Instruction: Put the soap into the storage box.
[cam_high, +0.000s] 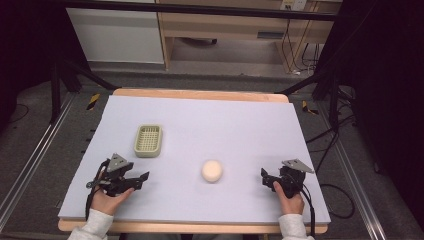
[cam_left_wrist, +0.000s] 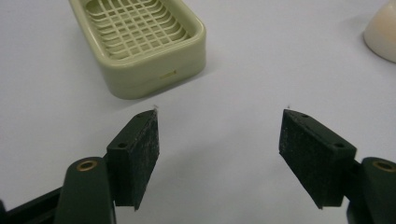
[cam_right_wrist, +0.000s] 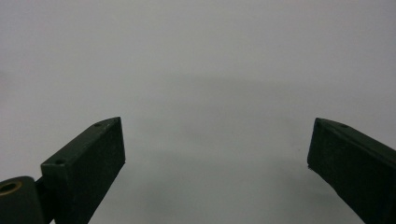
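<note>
high view: one soap (cam_high: 212, 171), one dish (cam_high: 148, 140), two grippers.

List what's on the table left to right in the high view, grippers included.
left hand-held gripper → soap dish → round soap bar → right hand-held gripper

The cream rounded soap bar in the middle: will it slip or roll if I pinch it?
The cream rounded soap bar looks smooth and domed, so flat fingers may squeeze it out sideways. It seems to sit on a flattish base, so it would probably slide on the lilac table cover rather than roll.
</note>
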